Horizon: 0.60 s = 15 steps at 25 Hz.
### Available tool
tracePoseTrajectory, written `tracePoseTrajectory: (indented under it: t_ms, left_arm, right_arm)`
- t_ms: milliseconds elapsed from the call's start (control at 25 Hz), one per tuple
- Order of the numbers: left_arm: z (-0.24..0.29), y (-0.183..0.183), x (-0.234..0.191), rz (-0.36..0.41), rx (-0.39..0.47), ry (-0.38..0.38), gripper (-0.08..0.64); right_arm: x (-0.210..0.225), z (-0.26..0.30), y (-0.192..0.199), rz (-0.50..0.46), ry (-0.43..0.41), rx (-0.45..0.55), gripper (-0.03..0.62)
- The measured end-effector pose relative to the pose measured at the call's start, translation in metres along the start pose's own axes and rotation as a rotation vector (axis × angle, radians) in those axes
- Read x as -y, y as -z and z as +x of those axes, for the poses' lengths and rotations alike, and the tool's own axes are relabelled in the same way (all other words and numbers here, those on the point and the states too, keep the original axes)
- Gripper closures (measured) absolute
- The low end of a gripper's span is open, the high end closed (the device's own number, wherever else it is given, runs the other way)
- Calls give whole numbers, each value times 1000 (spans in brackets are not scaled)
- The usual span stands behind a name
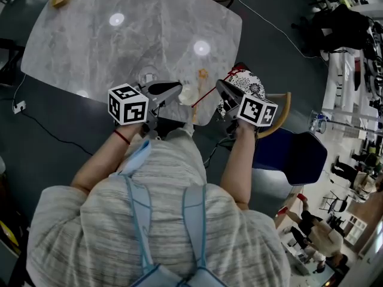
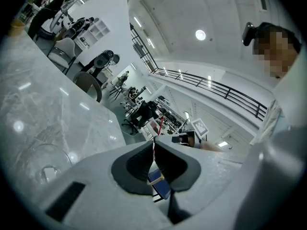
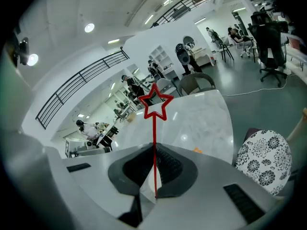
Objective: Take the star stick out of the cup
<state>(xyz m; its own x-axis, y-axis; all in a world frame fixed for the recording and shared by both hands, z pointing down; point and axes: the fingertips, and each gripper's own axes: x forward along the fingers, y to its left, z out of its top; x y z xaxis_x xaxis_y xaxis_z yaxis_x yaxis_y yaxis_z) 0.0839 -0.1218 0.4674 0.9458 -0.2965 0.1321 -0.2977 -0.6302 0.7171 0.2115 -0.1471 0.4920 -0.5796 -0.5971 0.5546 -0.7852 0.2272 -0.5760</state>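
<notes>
Here we see the right gripper with its jaws drawn nearly together on the star stick. The thin red shaft is pinched between the ribbed pads, the outlined red star stands clear beyond the tips, and the plain end shows bare behind the pads. In the head view the shaft runs as a slanting red line from that gripper toward the cup and ends just beside it. We cannot tell whether the end touches the cup. The left gripper meets the pale cup at its tips. In the left gripper view its jaws are pressed close on a thin pale edge, with only a sliver between the pads. Both grippers are held near the edge of the marble table closest to the person, their marker cubes toward the person's body. On the table a clear glass stands just beyond the left gripper, and a small orange thing lies near the cup. A floral cushion on a chair shows just beyond the right gripper, off the table's corner.
</notes>
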Motion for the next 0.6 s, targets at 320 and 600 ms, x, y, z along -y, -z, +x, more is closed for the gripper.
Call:
tracePoseTrajectory:
  t_ms: [320,600]
  left_arm:
    - [12,4,5,0,-10,-2,537]
    - [7,6,2,-3,-9,-15,537]
  right_arm:
    - [29,-3,27,37,26,-134,575]
    - [65,22,67,76,78,-287,575]
